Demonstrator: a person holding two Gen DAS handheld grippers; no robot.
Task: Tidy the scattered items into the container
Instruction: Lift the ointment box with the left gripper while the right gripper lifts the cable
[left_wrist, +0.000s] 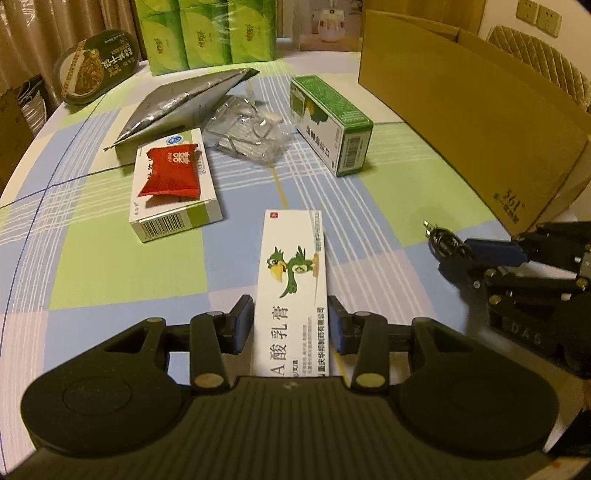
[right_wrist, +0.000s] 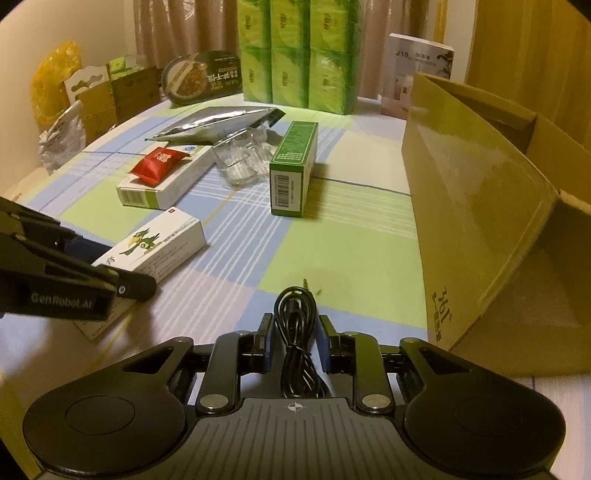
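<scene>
Left gripper (left_wrist: 291, 325): matte black body, ribbed centre plate, two round side housings with recessed discs. Linkage arms carry brass-coloured pivot screws. Finger pads (left_wrist: 242, 325) are blue. White lettering "GenRobot.AI" on its side, seen from the right wrist view. Right gripper (right_wrist: 295, 343): same black build, silver pivot screws, a small white compass mark on the ribbed plate, blue pads (right_wrist: 324, 347).

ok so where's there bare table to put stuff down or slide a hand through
Bare cloth lies between the green box and the cardboard box, running down to the black cable. Another free patch lies left of the parrot box, below the white box. It is crowded around the foil pouch and clear plastic tray.
</scene>
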